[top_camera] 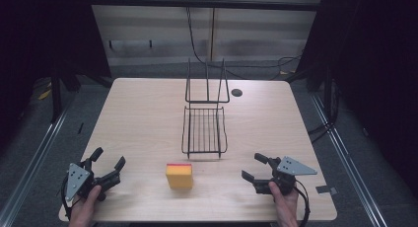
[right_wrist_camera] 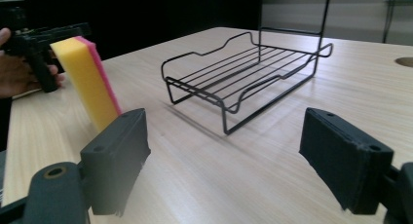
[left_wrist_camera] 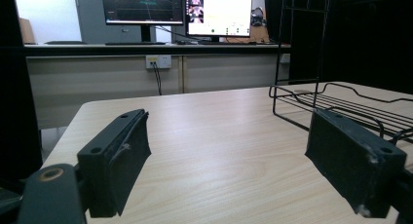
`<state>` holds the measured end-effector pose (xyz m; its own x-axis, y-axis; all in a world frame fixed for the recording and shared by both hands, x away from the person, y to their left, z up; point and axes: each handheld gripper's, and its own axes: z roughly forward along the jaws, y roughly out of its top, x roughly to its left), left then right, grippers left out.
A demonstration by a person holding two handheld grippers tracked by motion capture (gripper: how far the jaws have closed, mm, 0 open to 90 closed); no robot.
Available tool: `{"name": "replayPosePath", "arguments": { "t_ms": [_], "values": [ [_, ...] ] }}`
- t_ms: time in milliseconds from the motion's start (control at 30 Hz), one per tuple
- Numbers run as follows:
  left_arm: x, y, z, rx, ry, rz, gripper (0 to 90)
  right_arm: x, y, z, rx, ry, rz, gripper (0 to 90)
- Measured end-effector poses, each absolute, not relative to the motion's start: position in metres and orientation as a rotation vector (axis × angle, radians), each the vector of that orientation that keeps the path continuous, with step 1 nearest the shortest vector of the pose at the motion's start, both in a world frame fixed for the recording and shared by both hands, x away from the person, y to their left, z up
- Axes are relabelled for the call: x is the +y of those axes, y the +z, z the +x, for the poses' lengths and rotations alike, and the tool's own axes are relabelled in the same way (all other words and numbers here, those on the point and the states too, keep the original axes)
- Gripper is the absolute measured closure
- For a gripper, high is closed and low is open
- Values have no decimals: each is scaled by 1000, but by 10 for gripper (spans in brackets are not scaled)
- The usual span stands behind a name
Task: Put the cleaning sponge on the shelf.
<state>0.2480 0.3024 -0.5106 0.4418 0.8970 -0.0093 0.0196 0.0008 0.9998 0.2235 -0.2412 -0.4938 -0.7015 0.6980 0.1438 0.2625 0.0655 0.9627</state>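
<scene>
Overhead: pale wood table, dark curtains around; left claw, right claw both wide, empty.

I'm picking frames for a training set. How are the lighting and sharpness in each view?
High view: table evenly lit, surroundings dark, soft shadows beside sponge and wire rack. Left gripper view: bright monitors, slightly soft. Right gripper view: near jaws blurred, rack sharper.

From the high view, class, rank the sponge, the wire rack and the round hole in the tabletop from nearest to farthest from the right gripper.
1. Sponge, to the right gripper's left, near the front edge.
2. Wire rack, mid-table, farther back.
3. Round hole, near the far edge.
</scene>
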Motion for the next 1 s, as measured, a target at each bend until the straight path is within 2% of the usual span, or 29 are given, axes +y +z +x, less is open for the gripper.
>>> {"name": "replayPosePath", "arguments": {
  "t_ms": [1000],
  "values": [
    [302,-511,248,881,853,1400,156,-184,-481,237,2155,1747,811,175]
  ]
}}
